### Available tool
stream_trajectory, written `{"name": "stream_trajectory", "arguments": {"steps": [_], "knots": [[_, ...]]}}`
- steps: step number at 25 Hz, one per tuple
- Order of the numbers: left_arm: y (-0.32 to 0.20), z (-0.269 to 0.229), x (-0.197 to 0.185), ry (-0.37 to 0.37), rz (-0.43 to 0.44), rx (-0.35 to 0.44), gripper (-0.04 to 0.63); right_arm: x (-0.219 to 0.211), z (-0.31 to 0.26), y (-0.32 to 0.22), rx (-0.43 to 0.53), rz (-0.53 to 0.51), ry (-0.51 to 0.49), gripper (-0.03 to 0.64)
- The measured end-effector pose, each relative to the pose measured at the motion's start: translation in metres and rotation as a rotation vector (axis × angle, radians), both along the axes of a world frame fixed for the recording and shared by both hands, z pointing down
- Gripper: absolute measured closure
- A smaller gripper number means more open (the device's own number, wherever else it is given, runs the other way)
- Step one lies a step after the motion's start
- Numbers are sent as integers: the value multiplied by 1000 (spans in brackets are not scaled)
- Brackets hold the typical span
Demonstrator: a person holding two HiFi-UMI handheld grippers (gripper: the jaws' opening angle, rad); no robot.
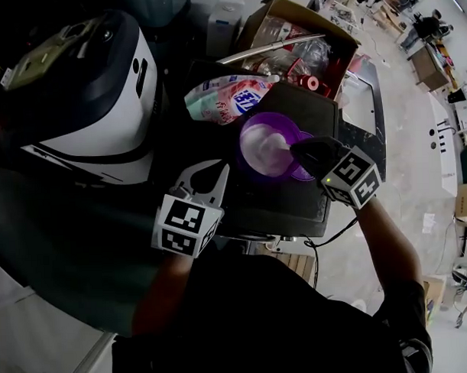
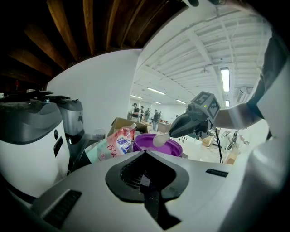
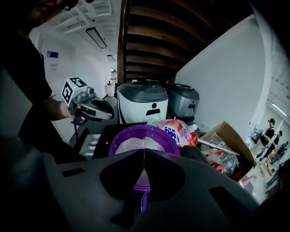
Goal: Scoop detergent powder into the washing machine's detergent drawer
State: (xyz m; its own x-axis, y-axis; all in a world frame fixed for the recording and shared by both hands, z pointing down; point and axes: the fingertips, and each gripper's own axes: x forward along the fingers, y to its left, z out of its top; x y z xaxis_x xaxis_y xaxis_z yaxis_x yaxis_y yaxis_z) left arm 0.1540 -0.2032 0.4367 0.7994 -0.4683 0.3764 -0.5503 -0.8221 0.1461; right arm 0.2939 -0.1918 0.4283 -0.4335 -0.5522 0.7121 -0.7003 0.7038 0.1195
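Observation:
A purple bowl (image 1: 264, 146) of white powder stands on a dark flat top (image 1: 295, 203). My black right gripper (image 1: 295, 150) is shut on a purple scoop, whose handle (image 3: 142, 205) shows between the jaws. The scoop's head (image 2: 160, 140), heaped with white powder, hangs just over the purple bowl's (image 2: 156, 146) rim. My white left gripper (image 1: 222, 171) is to the bowl's left, jaws together with nothing in them. In the right gripper view it hovers over a pale ribbed tray (image 3: 89, 146), possibly the drawer. A pink and white detergent bag (image 1: 229, 96) lies behind the bowl.
A large white and dark appliance (image 1: 85, 95) stands at the left, with a second grey one (image 3: 183, 103) beside it. An open cardboard box (image 1: 301, 42) of clutter, with a metal rod across it, sits behind the bag. People stand far off in the room.

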Motion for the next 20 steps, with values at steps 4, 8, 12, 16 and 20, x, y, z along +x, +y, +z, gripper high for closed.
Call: {"name": "stream_trajectory", "arguments": {"steps": [4, 8, 12, 16, 20], "knots": [[3, 3, -1, 0, 0, -13, 586, -5, 0, -4, -12, -42, 38, 597], [5, 1, -2, 2, -2, -11, 586, -6, 2, -5, -36, -57, 52, 597], [7, 1, -6, -3, -4, -12, 586, -10, 5, -5, -68, -60, 53, 597], [9, 4, -7, -3, -5, -18, 586, -12, 15, -5, -104, -84, 86, 597], [13, 7, -7, -3, 2, -25, 586, -17, 25, -2, -149, -111, 121, 597]]}}
